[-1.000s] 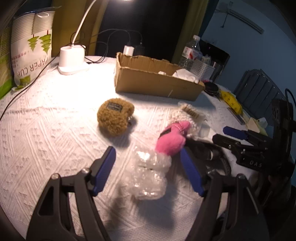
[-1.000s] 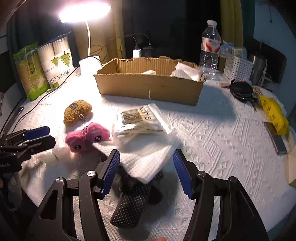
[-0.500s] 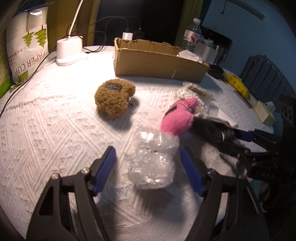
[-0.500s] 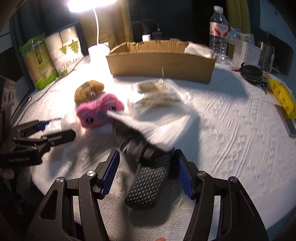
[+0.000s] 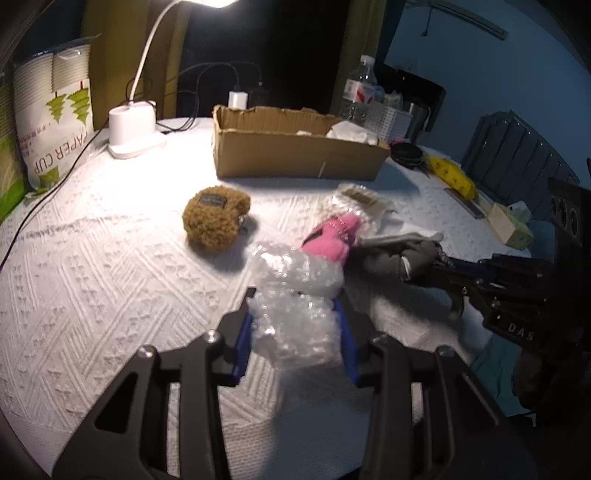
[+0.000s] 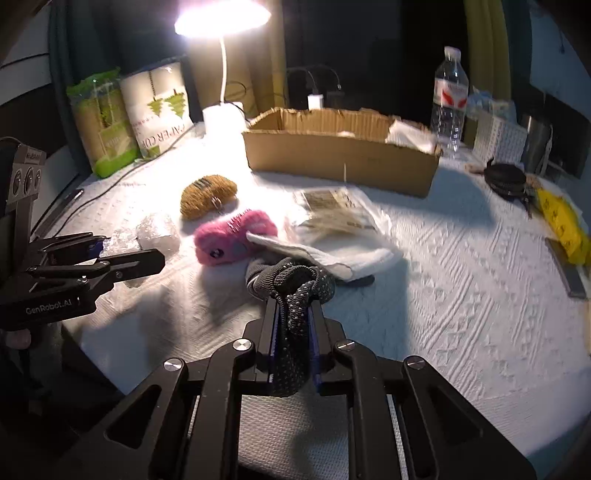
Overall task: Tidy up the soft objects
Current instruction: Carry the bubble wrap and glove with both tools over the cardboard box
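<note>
Bubble wrap [image 5: 295, 314] between the closing left gripper [image 5: 295, 332] (right gripper [image 6: 291, 347] likewise, closing on grey sock [image 6: 291, 291]).

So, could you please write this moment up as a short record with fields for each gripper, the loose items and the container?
left gripper: jaws closing on the bubble wrap wad, pads pressing its sides
right gripper: jaws closing on the grey dotted sock
loose on tablecloth: brown plush pouch, pink plush toy, white cloth, cotton swab packet
container: cardboard box behind the items, white tissue inside at its right end
lighting: desk lamp on
</note>
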Demonstrator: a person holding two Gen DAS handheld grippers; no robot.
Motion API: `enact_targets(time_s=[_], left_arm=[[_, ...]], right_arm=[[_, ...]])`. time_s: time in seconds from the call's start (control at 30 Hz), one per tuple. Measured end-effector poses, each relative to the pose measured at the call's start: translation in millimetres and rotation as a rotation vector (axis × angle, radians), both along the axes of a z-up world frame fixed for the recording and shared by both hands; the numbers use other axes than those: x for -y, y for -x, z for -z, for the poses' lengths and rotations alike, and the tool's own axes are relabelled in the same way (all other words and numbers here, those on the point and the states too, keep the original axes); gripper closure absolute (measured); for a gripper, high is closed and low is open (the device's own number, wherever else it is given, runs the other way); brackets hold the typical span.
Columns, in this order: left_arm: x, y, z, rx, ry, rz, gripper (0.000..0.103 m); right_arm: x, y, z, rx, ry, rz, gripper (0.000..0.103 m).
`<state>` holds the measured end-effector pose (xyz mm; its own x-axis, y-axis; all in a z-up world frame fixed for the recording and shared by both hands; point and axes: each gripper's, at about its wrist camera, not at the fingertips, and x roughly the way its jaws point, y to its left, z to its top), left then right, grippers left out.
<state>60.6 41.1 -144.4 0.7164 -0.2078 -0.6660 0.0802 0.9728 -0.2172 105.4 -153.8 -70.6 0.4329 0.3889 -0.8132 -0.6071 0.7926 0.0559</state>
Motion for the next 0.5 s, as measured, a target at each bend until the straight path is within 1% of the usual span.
enact_targets(time_s=[0.07, 0.27, 0.3, 0.5], left_arm=[[-1.6, 2.7, -5.3, 0.013, 0.003, 0.000, 0.062], [-3.1, 7.5, -17.8, 0.038, 0.012, -0.001, 0.062], [-3.2, 7.9, -20.2, 0.043, 0.011, 0.000, 0.062], [-3.4, 8.9, -35.6, 0.078, 0.003, 0.000, 0.062]], right_arm=[[-1.2, 3.6, -8.4, 0.030, -0.004, -0.006, 0.088], [-4.0, 10.0, -28.1, 0.079, -0.022, -0.035, 0.089], [-4.8, 11.1, -32.6, 0.088, -0.031, -0.044, 0.091], [-5.8, 14.2, -55.1, 0.130, -0.069, -0.063, 0.091]])
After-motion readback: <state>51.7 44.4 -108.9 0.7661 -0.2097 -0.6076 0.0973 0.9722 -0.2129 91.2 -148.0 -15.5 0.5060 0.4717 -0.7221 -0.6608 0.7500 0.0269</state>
